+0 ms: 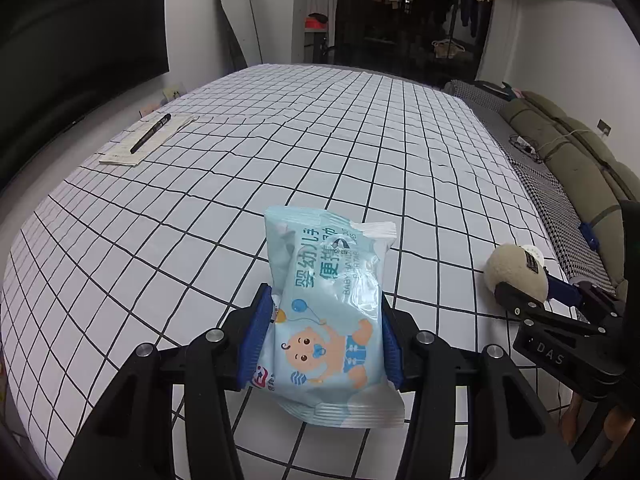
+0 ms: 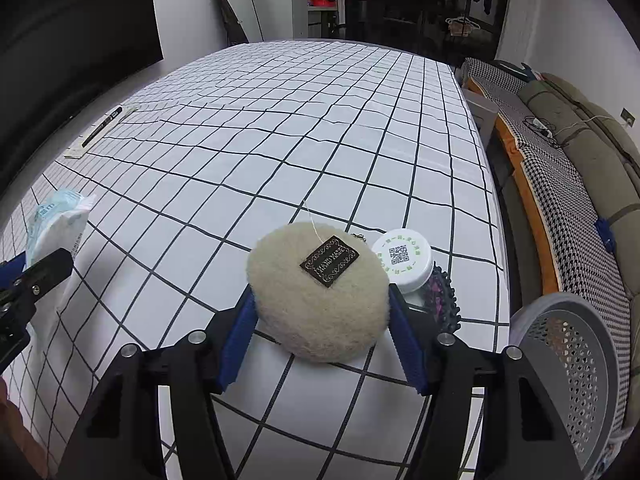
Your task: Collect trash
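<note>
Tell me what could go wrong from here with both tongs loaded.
The left tongs pinch the wipes pack low, so its slick wrapper may slip out. The right tongs squeeze the soft fluffy pad, with a white-lidded jar close beside it; swinging toward the grey basket could knock the jar.

We observe a pale blue wipes packet (image 1: 328, 312) printed with an orange-skinned baby and darker blue lettering, and a cream fleece pad (image 2: 320, 296) bearing a black tag (image 2: 329, 261) with pale ornamental print. We note the white cloth (image 2: 280, 140) gridded in black lines, the blue gripper pads (image 2: 240, 340) on black arms, the white lid (image 2: 402, 258) with green print, and the grey perforated basket (image 2: 568, 364).
</note>
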Tool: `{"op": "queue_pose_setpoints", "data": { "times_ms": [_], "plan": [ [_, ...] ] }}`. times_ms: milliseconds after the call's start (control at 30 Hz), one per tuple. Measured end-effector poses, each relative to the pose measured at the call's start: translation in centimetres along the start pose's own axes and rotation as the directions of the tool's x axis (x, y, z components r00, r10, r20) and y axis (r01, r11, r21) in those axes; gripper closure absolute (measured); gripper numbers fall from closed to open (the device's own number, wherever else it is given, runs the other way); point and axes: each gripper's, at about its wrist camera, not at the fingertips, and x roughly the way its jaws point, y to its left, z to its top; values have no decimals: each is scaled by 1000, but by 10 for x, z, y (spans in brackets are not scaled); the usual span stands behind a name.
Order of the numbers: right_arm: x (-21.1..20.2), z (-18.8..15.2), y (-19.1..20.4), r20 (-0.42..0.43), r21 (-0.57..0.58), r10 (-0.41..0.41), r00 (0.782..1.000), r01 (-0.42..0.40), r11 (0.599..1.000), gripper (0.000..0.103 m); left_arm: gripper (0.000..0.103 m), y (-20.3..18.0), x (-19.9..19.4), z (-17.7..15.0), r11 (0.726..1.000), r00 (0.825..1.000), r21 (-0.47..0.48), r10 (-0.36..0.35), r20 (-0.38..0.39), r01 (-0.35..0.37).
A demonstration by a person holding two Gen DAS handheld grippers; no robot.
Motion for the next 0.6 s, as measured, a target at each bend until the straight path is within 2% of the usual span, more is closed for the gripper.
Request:
{"op": "queue_pose_setpoints", "data": {
  "times_ms": [600],
  "plan": [
    [-55,-27,16,81,11,30,996,-31,999,43,55,-7,-23,-13,1000,999,13,-26,25,25]
  ]
}}
